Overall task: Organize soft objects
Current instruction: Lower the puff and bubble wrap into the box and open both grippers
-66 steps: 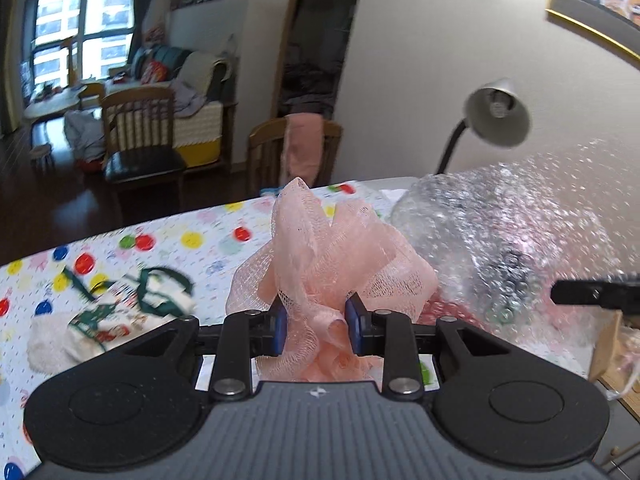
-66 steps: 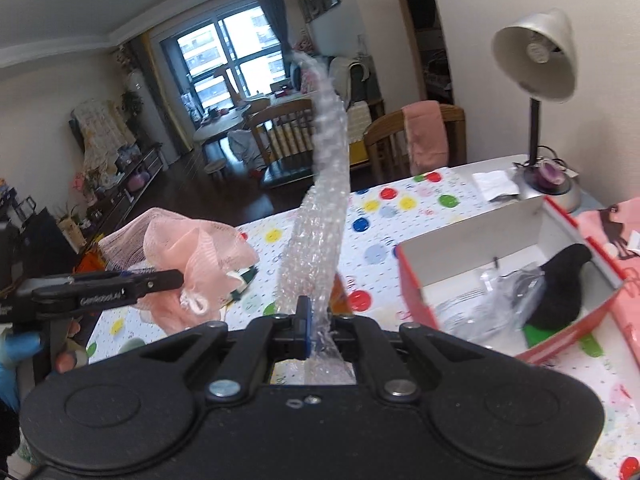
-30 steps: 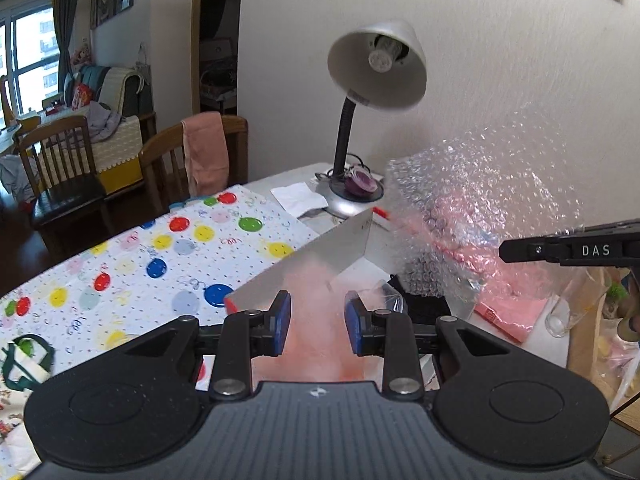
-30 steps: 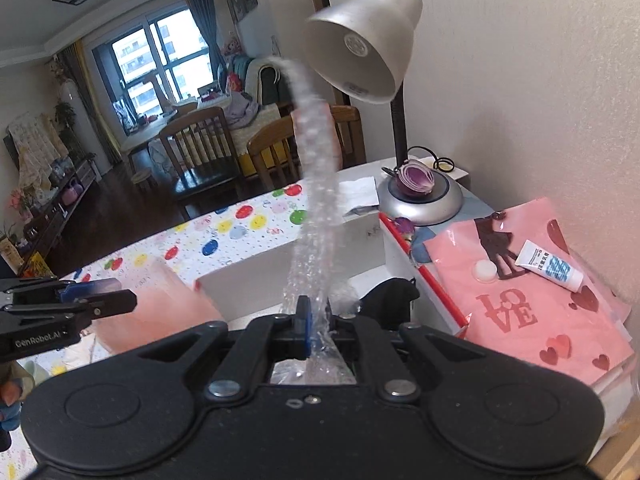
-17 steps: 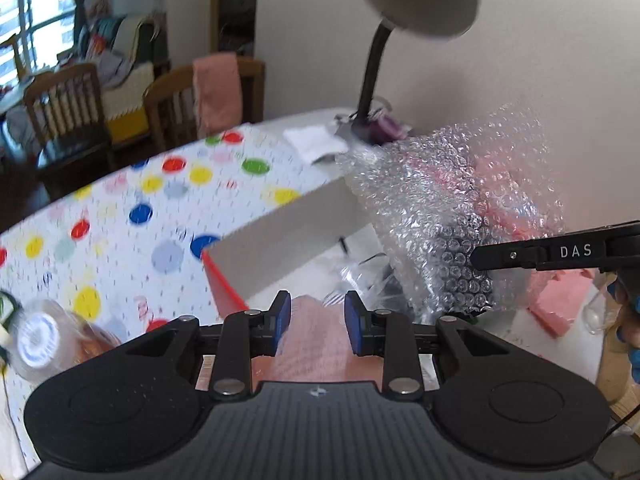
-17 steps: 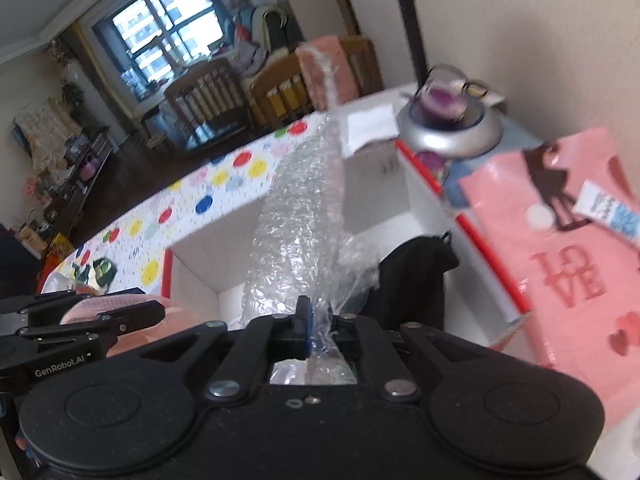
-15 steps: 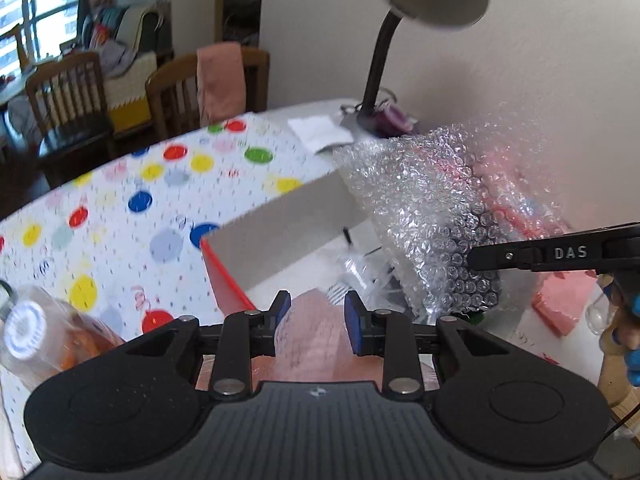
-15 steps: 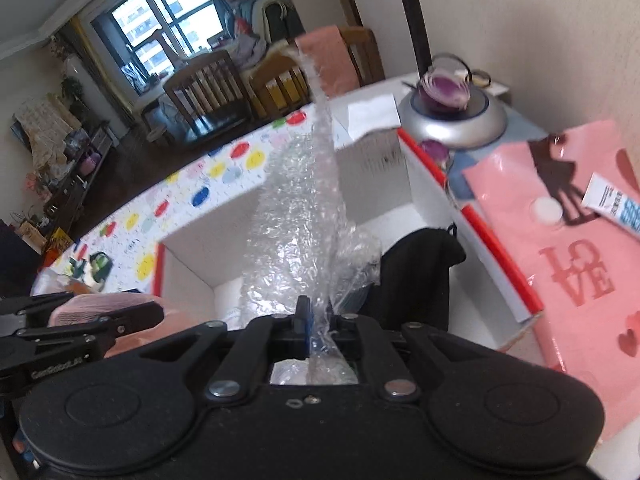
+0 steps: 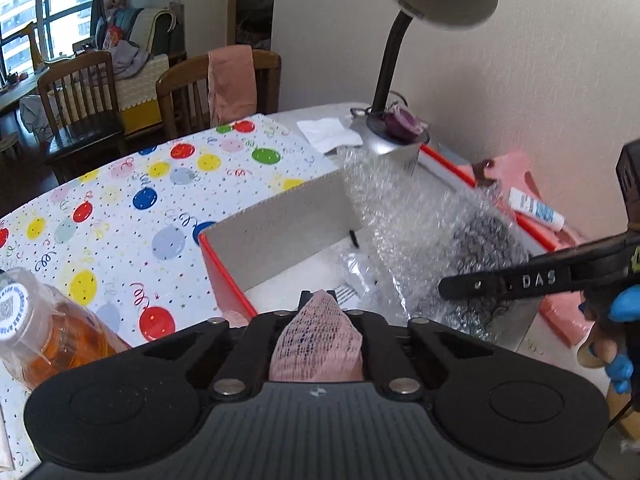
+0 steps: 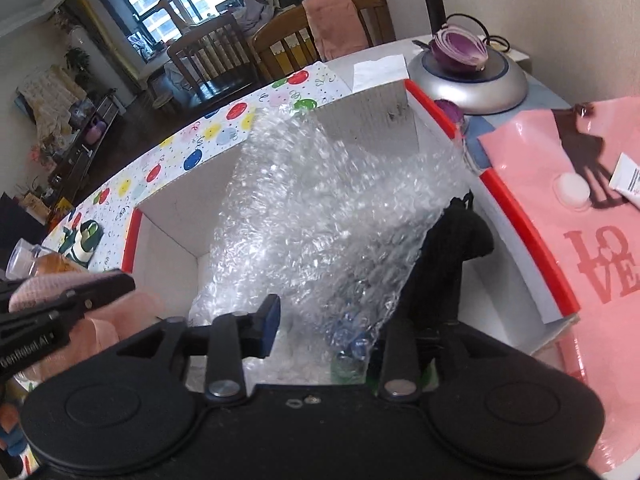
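Bubble wrap [image 9: 420, 220] in the left wrist view slants from the lamp base down into the red-rimmed box [image 9: 276, 228], beside the right hand-held gripper [image 9: 452, 290]. Pink mesh cloth [image 9: 318, 340] bunches between the left hand-held gripper [image 9: 318, 316] fingers, held fast. In the right wrist view, the right hand-held gripper [image 10: 324, 320] stands wide, the clear crinkled sheet [image 10: 320, 216] leaning loose over the box [image 10: 520, 220] interior, long axis away from the camera.

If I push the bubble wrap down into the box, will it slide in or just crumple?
The bubble wrap likely crumples: it already sags in folds across the box. It looks very light, so it may spring back up behind the open right gripper.
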The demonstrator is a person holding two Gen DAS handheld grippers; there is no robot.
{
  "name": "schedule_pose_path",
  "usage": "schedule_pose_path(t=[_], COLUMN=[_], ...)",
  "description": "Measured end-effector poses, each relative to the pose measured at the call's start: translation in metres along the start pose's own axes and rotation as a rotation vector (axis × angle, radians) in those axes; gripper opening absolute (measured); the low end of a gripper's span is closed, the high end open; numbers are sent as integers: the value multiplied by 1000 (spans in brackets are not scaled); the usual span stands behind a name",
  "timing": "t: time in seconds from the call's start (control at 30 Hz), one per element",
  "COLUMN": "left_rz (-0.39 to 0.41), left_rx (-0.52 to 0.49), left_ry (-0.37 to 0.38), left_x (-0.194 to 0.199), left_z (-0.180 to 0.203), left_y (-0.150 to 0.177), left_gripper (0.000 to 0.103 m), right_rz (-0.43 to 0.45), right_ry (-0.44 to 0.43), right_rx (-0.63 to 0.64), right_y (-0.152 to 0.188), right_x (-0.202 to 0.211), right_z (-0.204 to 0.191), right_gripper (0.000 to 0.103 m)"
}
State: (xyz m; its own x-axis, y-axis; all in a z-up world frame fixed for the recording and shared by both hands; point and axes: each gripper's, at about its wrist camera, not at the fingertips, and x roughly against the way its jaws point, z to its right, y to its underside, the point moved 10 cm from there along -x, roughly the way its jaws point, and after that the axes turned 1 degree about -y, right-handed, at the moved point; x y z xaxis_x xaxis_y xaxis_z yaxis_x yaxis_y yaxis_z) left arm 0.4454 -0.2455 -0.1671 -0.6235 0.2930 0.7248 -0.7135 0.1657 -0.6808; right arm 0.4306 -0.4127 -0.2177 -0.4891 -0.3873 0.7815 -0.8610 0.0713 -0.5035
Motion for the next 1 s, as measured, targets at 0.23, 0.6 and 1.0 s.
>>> schedule_pose_path(t=[0.23, 0.6, 1.0], left_rz=[30, 103, -84], left_rx=[5, 9, -10], left_ry=[54, 146, 113], left_x=[14, 17, -40], left_z=[13, 49, 39], left_y=[-19, -75, -12], left_gripper=[3, 3, 3], right_rz=[32, 32, 28], right_ry=[17, 25, 29], right_rx=[51, 59, 102], right_y=[-5, -8, -3], right_x=[15, 21, 29], right_z=[-1, 8, 6], right_gripper=[62, 68, 77])
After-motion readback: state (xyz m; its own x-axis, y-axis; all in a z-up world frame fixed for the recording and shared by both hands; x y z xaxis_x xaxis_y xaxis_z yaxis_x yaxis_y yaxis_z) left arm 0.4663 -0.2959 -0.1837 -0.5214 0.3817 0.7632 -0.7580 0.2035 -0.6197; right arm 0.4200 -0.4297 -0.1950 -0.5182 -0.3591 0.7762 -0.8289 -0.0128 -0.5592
